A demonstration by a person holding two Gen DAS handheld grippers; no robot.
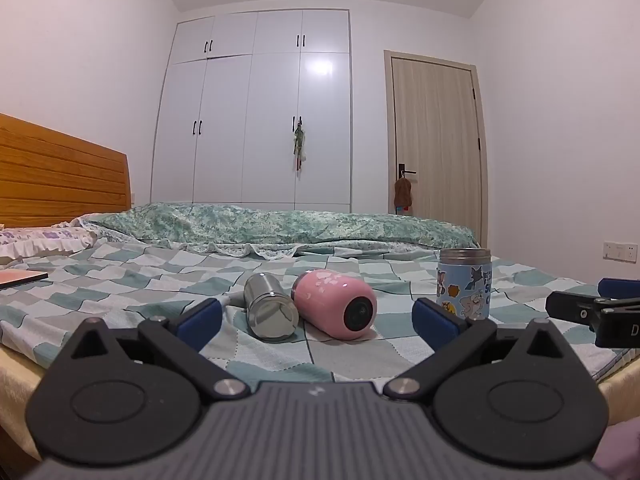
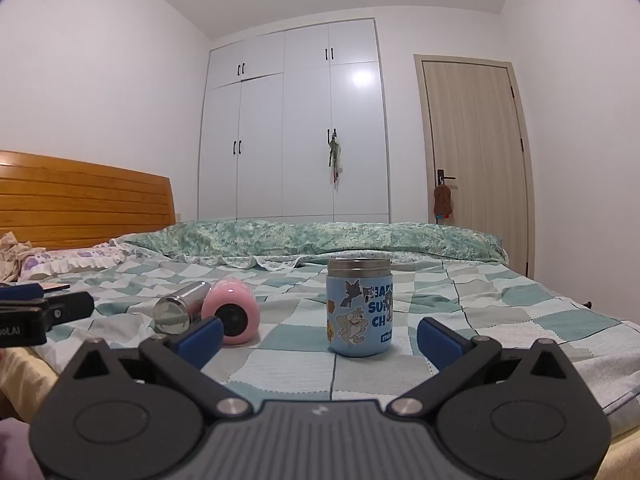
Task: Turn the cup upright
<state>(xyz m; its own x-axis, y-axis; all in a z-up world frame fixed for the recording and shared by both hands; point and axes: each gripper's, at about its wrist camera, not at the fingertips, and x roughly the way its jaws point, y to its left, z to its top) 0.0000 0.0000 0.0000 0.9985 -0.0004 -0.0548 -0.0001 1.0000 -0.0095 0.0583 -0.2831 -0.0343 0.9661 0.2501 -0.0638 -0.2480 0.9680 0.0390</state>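
A pink cup [image 1: 335,305] lies on its side on the checked bedsheet [image 1: 120,280], its dark end toward me. A steel cup [image 1: 270,312] lies on its side touching its left. A blue cartoon cup [image 1: 465,282] stands upright to the right. My left gripper [image 1: 318,318] is open and empty, just short of the two lying cups. My right gripper [image 2: 320,338] is open and empty, in front of the blue cup [image 2: 359,307]. The right wrist view also shows the pink cup [image 2: 232,312] and steel cup [image 2: 178,307] at left.
A rolled green quilt [image 1: 280,226] lies across the far side of the bed. A wooden headboard [image 1: 60,172] and pillow [image 1: 44,240] are at left. A flat pink item [image 1: 20,278] lies on the sheet at far left. The bed's near edge [image 1: 16,368] is below the grippers.
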